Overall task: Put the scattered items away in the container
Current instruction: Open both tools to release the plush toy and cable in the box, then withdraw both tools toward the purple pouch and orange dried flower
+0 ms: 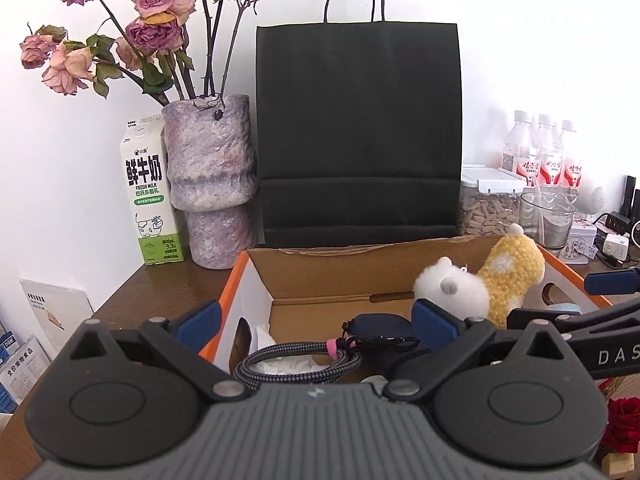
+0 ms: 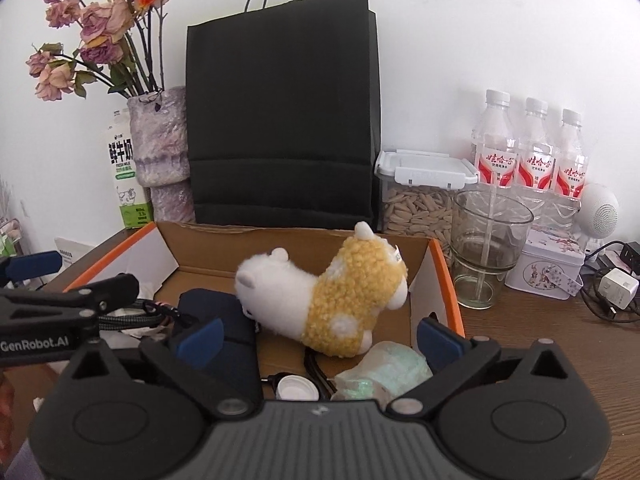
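An open cardboard box with orange edges (image 1: pixel 320 268) (image 2: pixel 208 244) sits on the brown table. Inside lie a white and yellow plush sheep (image 1: pixel 484 284) (image 2: pixel 332 300), a dark blue pouch (image 1: pixel 380 326) (image 2: pixel 224 316), a braided cable coil (image 1: pixel 296 360), crumpled tissue (image 1: pixel 280 364), a pale green wrapped item (image 2: pixel 384 372) and a white cap (image 2: pixel 296 388). My left gripper (image 1: pixel 316 320) is open and empty over the box's left near part. My right gripper (image 2: pixel 318 336) is open and empty over the box's right near part, just in front of the sheep.
A black paper bag (image 1: pixel 360 132) stands behind the box. A vase of dried roses (image 1: pixel 210 184) and a milk carton (image 1: pixel 150 192) stand at back left. A seed jar (image 2: pixel 420 208), a glass (image 2: pixel 488 248), three water bottles (image 2: pixel 532 152), a tin (image 2: pixel 544 268) and chargers (image 2: pixel 616 288) stand right.
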